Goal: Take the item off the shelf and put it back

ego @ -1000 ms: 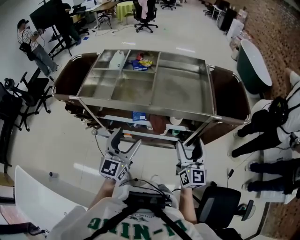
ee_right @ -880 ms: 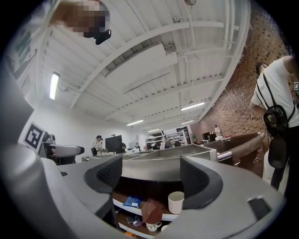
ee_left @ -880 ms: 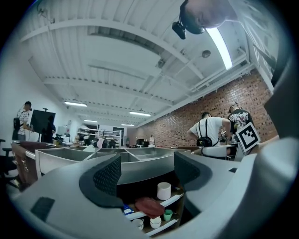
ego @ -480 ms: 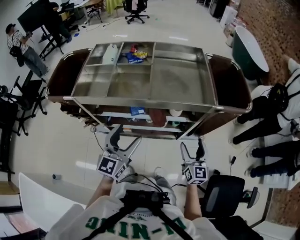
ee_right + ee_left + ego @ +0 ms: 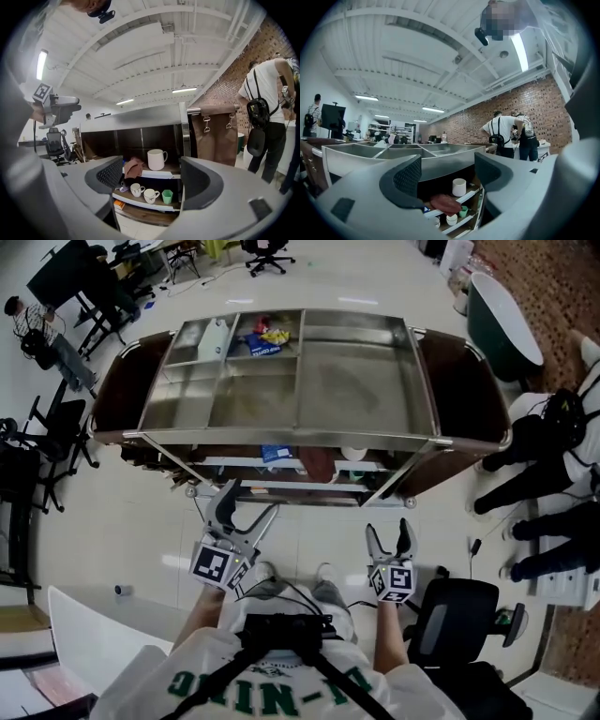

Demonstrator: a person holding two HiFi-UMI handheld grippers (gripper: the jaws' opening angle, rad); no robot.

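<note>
Bare floor (image 5: 309,540) lies between me and the near edge of the steel counter (image 5: 281,435), and both grippers hang over it, short of that edge. An office chair (image 5: 459,615) stands close at my right, and people (image 5: 544,446) stand past the counter's right end.

My left gripper (image 5: 248,507) has its jaws wide apart with nothing between them. My right gripper (image 5: 388,535) has its jaws apart more narrowly, also empty.

The counter's top is split into compartments. A far one holds a white bottle (image 5: 217,337) and the one beside it holds coloured packets (image 5: 264,338). The big right one (image 5: 361,371) is bare.

Below, the upper shelf (image 5: 157,174) carries a white jug (image 5: 156,160) beside a brown cloth (image 5: 134,167). The lower shelf (image 5: 150,205) holds two white cups (image 5: 137,189) and a green cup (image 5: 168,196). Nothing is off the shelves, and I cannot tell which item is meant.
</note>
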